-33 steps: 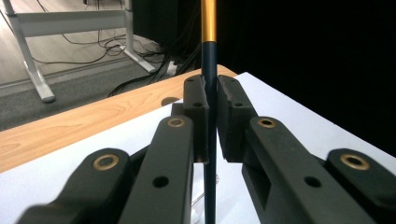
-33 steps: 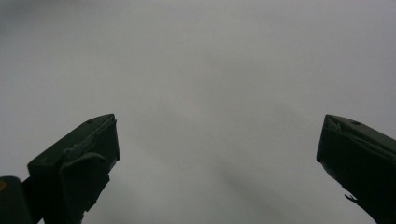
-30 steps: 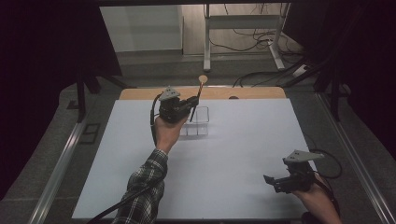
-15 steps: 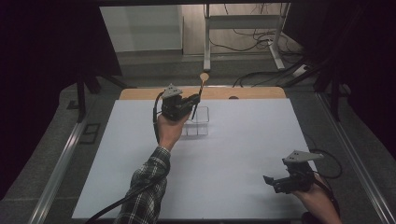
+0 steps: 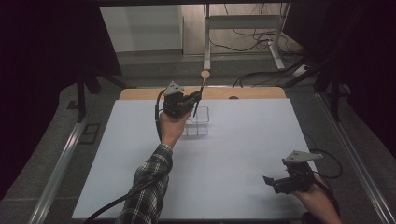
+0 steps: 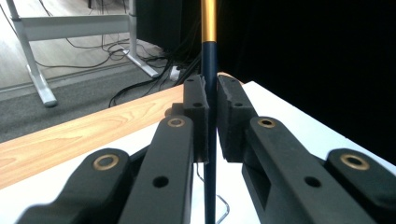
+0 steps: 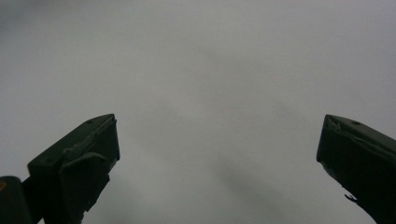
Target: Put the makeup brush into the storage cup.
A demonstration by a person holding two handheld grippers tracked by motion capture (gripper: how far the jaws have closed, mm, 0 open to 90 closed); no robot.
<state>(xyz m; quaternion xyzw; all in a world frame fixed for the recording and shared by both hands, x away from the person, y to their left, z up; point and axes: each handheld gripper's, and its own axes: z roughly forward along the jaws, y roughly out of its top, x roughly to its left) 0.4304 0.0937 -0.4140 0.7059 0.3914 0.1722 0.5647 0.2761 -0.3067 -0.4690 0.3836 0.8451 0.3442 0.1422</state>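
My left tool [image 5: 195, 99] pinches a spoon [image 6: 209, 70] upright over the clear organizer [image 5: 198, 122] — ready for slotting; right tool [image 5: 275, 182] spread, idle.

Tabletop [image 5: 243, 154]: white sheet, with a strip of pale wood grain along the far edge. Sleeve [image 5: 148, 191]: plaid, dark with lighter lines — exact shades hard to tell in the dim light. Left gripper [image 5: 195, 97]: black, brass-coloured pins in the fingers [image 6: 233, 112], grey plate on top. Utensil [image 6: 209, 70]: dark navy shaft, golden-yellow upper part; pale tan tip in the high view. Container [image 5: 197, 122]: clear. Right gripper [image 5: 271, 182]: black — grey plate too.
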